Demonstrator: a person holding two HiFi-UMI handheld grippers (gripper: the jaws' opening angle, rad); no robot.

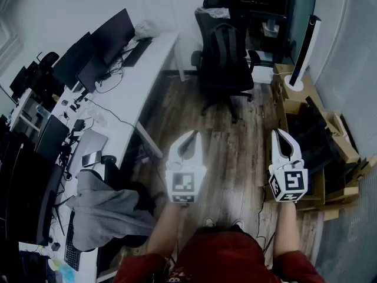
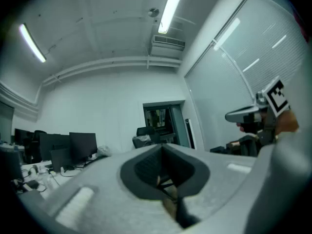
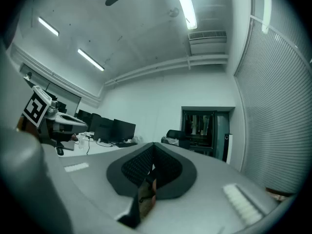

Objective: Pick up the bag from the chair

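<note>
A black bag (image 1: 225,45) leans upright against the back of a black office chair (image 1: 227,78) at the far side of the wooden floor. My left gripper (image 1: 192,135) and right gripper (image 1: 278,133) are held side by side near my body, well short of the chair, and both point towards it. Each is shut with nothing between its jaws. In the left gripper view the left gripper (image 2: 163,146) has its pads pressed together, with the chair (image 2: 146,133) small beyond them. The right gripper (image 3: 153,145) looks the same in its own view, with the chair (image 3: 174,135) far off.
A long white desk (image 1: 138,75) with monitors and cables runs along the left. A grey garment (image 1: 109,211) hangs over a chair at lower left. Cardboard boxes (image 1: 318,128) line the right wall beside a tall white stand (image 1: 305,49). A dark cabinet (image 1: 262,7) stands behind the chair.
</note>
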